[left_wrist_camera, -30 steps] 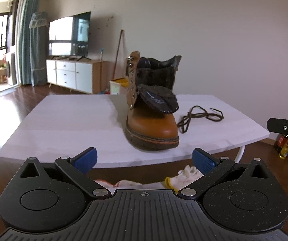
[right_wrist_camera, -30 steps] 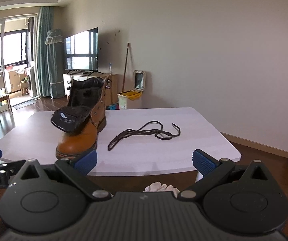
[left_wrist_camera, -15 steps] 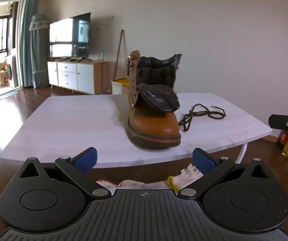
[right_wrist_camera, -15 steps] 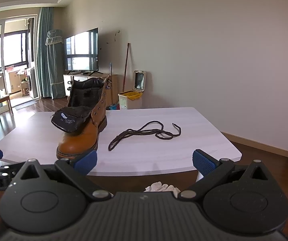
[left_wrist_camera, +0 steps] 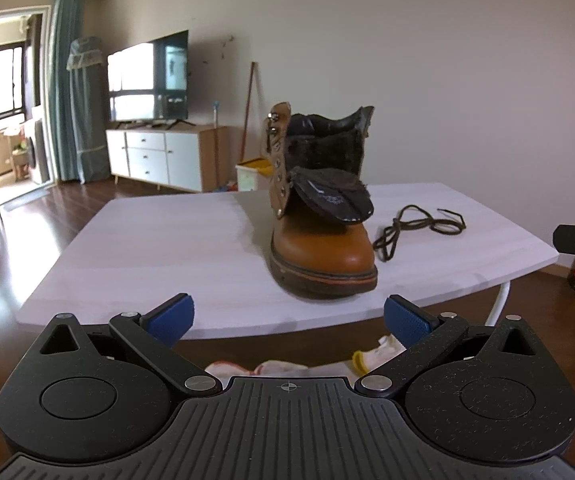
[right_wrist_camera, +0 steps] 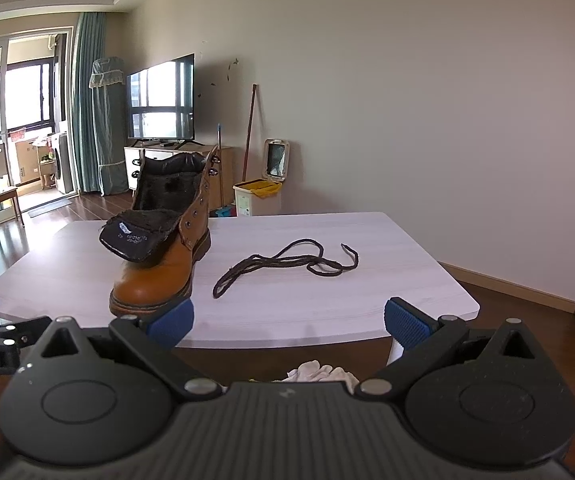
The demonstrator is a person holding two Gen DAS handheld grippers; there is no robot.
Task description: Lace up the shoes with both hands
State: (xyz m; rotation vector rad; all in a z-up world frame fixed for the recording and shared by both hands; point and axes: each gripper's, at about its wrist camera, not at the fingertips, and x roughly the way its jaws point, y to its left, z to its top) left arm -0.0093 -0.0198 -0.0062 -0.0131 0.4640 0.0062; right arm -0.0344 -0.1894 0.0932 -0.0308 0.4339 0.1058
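Tan leather boot (left_wrist_camera: 319, 236) stood upright on the pale table (left_wrist_camera: 159, 248), tongue (left_wrist_camera: 333, 196) flopped forward, its dark lace (right_wrist_camera: 287, 260) lying loose just beside it, while the left gripper (left_wrist_camera: 289, 320) and right gripper (right_wrist_camera: 289, 320) hung short of the table edge, jaws spread wide, holding nothing.

Boot (left_wrist_camera: 321, 236) slightly nearer, left view.

Your two wrist views sit low off the bench's (left_wrist_camera: 159, 248) near edge, facing across it; both share the boot (left_wrist_camera: 321, 216) and lace (right_wrist_camera: 287, 262).
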